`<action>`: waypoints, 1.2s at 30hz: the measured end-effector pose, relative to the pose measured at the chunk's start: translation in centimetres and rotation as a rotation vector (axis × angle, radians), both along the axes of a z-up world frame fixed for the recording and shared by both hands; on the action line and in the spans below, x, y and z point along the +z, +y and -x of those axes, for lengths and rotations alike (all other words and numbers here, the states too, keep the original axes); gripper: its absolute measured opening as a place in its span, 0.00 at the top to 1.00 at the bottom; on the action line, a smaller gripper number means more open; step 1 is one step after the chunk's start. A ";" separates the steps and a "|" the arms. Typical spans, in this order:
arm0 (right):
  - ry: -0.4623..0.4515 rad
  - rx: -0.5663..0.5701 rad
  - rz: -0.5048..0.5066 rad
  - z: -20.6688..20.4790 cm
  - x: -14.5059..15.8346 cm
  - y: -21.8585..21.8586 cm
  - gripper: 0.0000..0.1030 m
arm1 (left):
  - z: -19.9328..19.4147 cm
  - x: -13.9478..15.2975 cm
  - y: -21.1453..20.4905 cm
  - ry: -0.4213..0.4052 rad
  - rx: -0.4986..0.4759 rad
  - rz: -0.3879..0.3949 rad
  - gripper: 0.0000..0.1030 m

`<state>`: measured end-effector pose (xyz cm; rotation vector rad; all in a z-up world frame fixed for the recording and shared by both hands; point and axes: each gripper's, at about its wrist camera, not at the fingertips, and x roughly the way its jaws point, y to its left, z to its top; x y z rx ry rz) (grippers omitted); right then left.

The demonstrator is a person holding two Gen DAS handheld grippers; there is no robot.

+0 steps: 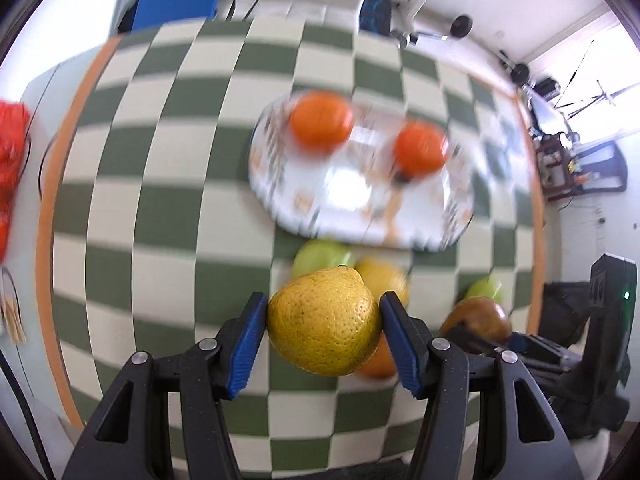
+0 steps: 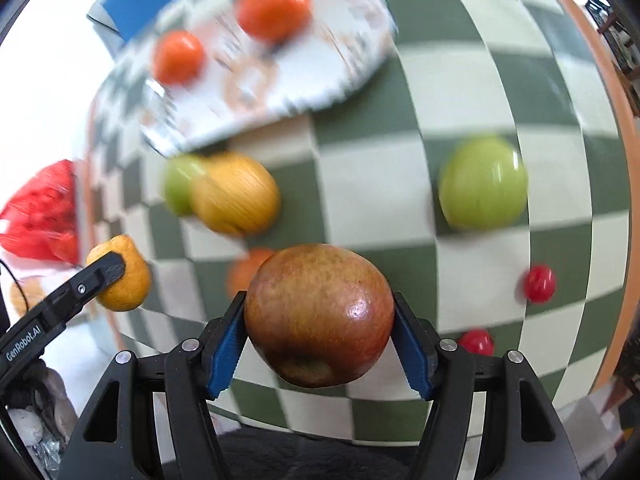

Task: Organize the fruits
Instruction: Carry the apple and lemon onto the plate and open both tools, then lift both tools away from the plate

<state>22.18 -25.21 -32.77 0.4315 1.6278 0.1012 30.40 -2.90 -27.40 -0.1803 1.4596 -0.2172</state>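
Round white patterned plate (image 1: pixel 360 216) on green-and-cream checked tablecloth (image 1: pixel 160 160) holds two orange tomatoes (image 1: pixel 322 122), well apart. Left gripper (image 1: pixel 323 318): jaws clamped on pitted yellow citrus fruit (image 1: pixel 324 322), held above the cloth, near side of plate. Right gripper (image 2: pixel 320 320): jaws closed on red-brown apple (image 2: pixel 319 314). Loose on cloth btwn grippers & plate: green apple (image 2: pixel 482 184), yellow-orange fruit (image 2: pixel 236 194) touching a second green apple (image 2: pixel 178 184), two small red cherry tomatoes (image 2: pixel 539 283).
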 end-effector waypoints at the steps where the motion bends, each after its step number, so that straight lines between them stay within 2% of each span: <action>1: -0.027 0.003 -0.006 -1.2 1.1 0.0 0.32 | -1.7 0.3 -0.4 -0.009 -0.003 -0.004 0.46; 3: -0.076 0.013 -0.003 -3.6 2.5 0.6 0.32 | -3.9 0.1 -1.2 -0.018 -0.003 -0.019 0.46; 6: -0.123 0.028 0.022 -7.7 3.1 1.5 0.32 | -7.2 -2.0 -2.2 0.016 -0.013 -0.057 0.46; 10: -0.112 0.045 0.076 -12.5 0.8 2.6 0.32 | -9.5 -5.5 -2.9 0.095 -0.018 -0.085 0.46; 14: -0.079 0.080 0.120 -14.4 -1.8 2.2 0.32 | -10.4 -7.5 -3.1 0.128 -0.033 -0.127 0.46; 18: -0.044 0.095 0.129 -14.9 -4.3 2.4 0.32 | -10.5 -8.4 -2.9 0.148 -0.034 -0.136 0.46; 24: -0.034 0.085 0.112 -15.1 -5.4 2.0 0.31 | -10.2 -8.7 -2.6 0.158 -0.024 -0.149 0.45; 25: -0.030 0.079 0.103 -15.1 -5.4 1.8 0.26 | -10.2 -8.6 -2.6 0.150 -0.023 -0.155 0.40; 26: -0.030 0.077 0.103 -15.1 -5.4 1.6 0.22 | -10.2 -8.4 -2.6 0.144 -0.023 -0.159 0.30; 28: -0.036 0.078 0.113 -15.0 -5.1 1.3 0.16 | -10.1 -8.0 -2.2 0.136 -0.022 -0.159 0.16; 33: -0.035 0.063 0.142 -14.1 -3.9 0.8 0.07 | -9.0 -6.5 -1.5 0.108 -0.011 -0.174 0.14; 36: -0.067 0.061 0.186 -13.2 -2.5 0.4 0.07 | -7.8 -5.3 -1.1 0.078 -0.002 -0.188 0.14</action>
